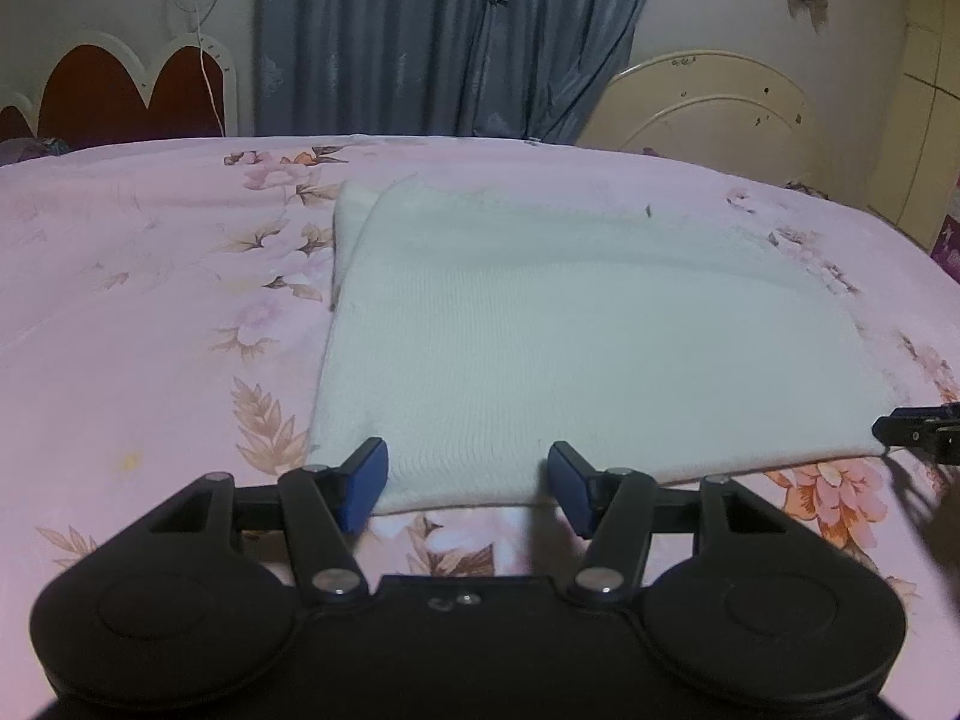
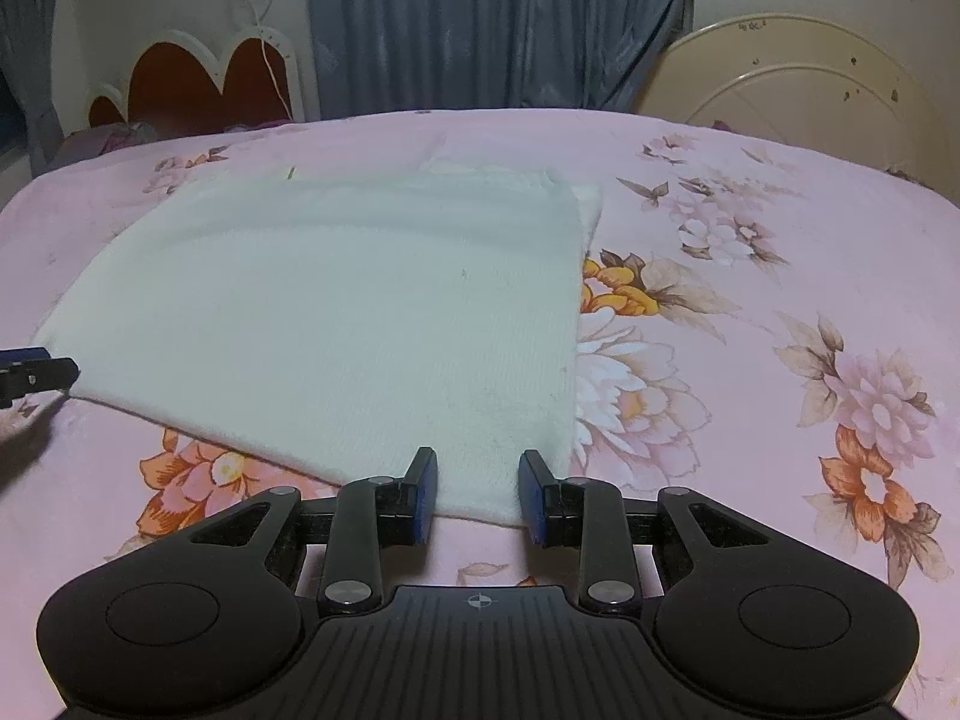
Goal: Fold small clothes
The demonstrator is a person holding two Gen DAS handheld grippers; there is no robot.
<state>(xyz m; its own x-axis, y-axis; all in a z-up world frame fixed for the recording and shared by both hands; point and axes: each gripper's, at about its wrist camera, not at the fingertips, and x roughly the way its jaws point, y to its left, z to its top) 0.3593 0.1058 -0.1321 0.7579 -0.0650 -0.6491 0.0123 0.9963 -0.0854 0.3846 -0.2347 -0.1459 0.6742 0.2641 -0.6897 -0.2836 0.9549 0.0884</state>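
Note:
A white knit garment (image 1: 570, 330) lies flat and folded on a pink floral bedsheet (image 1: 132, 300); it also shows in the right wrist view (image 2: 336, 312). My left gripper (image 1: 468, 483) is open, its blue pads on either side of the garment's near left corner edge. My right gripper (image 2: 477, 495) is open, its pads straddling the garment's near right corner. The right gripper's tip shows at the right edge of the left wrist view (image 1: 918, 432). The left gripper's tip shows at the left edge of the right wrist view (image 2: 36, 369).
The bed fills both views. A red heart-shaped headboard (image 1: 120, 93) stands at the far left, blue curtains (image 1: 444, 36) behind, and a cream rounded board (image 1: 714, 102) at the far right. The pink sheet (image 2: 780, 300) lies bare to the right of the garment.

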